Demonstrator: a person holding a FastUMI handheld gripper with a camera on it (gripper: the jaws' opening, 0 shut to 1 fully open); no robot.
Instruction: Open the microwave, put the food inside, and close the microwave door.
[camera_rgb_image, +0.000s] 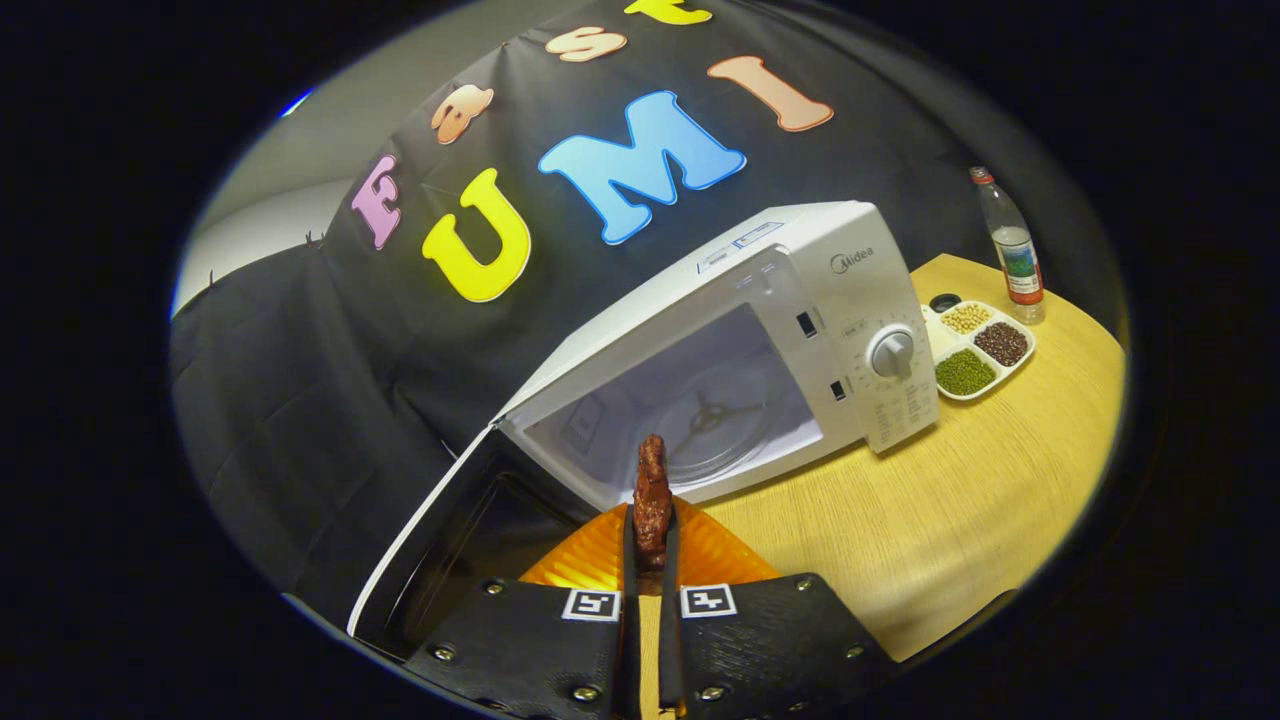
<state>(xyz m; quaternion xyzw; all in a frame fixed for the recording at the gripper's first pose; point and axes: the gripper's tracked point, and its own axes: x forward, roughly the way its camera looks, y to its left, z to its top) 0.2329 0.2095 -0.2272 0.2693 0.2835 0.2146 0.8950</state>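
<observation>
My gripper pinches a brown piece of food between nearly closed fingers, above an orange plate; just beyond, the microwave stands open, glass turntable inside.

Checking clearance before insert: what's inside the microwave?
Inside the open microwave: a glass turntable on its hub, nothing on it. The food held between the fingers hides the cavity's front edge.

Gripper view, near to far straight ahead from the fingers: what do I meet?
Gripper shut on the brown food piece → orange plate beneath it → open microwave cavity with its glass turntable → black booth wall.
</observation>
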